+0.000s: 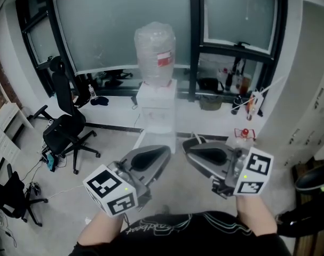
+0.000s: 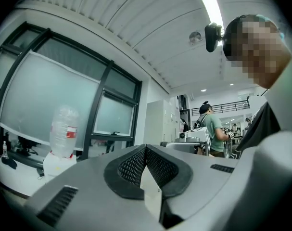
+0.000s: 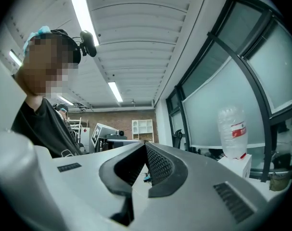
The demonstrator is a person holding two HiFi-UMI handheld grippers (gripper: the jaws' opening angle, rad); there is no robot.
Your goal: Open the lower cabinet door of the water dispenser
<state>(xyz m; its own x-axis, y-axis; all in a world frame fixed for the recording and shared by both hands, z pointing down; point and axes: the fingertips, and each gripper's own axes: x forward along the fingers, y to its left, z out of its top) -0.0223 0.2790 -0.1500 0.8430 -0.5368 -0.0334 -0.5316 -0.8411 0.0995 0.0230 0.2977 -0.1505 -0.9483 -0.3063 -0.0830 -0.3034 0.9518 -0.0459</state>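
Observation:
The white water dispenser [image 1: 157, 106] stands by the window with a clear bottle [image 1: 155, 48] on top. Its lower front is seen steeply from above and pale, so I cannot make out the cabinet door. My left gripper [image 1: 163, 152] and right gripper [image 1: 189, 147] are held level in front of me, tips turned toward each other, well short of the dispenser. Both are shut with nothing between the jaws. The left gripper view shows the dispenser [image 2: 53, 161] far left beyond the left gripper [image 2: 146, 147]. The right gripper view has the dispenser [image 3: 238, 165] at right past the right gripper [image 3: 146, 145].
A black office chair [image 1: 65, 128] stands left of the dispenser, another [image 1: 13, 195] at the lower left. The window ledge [image 1: 226, 84] carries bottles and clutter. White lockers [image 1: 311, 111] line the right. A person in a green shirt [image 2: 213, 133] stands far off.

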